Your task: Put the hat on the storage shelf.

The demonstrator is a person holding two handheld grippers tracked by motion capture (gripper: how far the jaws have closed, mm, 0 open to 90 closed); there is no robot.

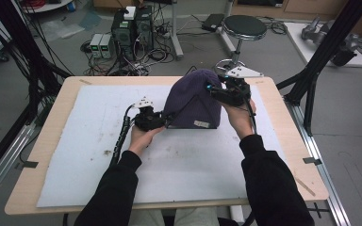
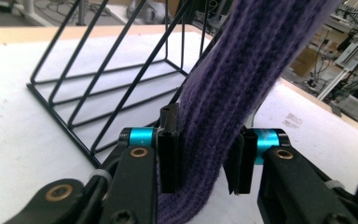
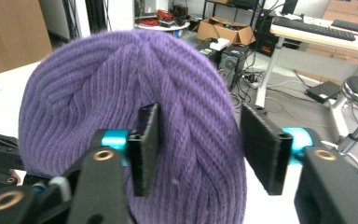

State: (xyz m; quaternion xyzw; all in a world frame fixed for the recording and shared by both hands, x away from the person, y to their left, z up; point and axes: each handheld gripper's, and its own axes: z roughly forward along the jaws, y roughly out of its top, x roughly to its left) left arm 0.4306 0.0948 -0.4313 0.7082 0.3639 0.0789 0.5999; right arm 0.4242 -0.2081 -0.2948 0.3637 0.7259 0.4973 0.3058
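Your left gripper is pinching the lower left edge of the purple knit hat, jaws narrowed onto the fabric, with a black wire rack just behind the hat. The hat is sitting mid-table on the white mat. Your right gripper is hovering at the hat's upper right, jaws spread wide around its crown, gripping nothing.

A pale wooden tabletop carries a white mat covering most of its surface. A black wire rack stands on the mat toward twelve o'clock, draped with a purple knit beanie.
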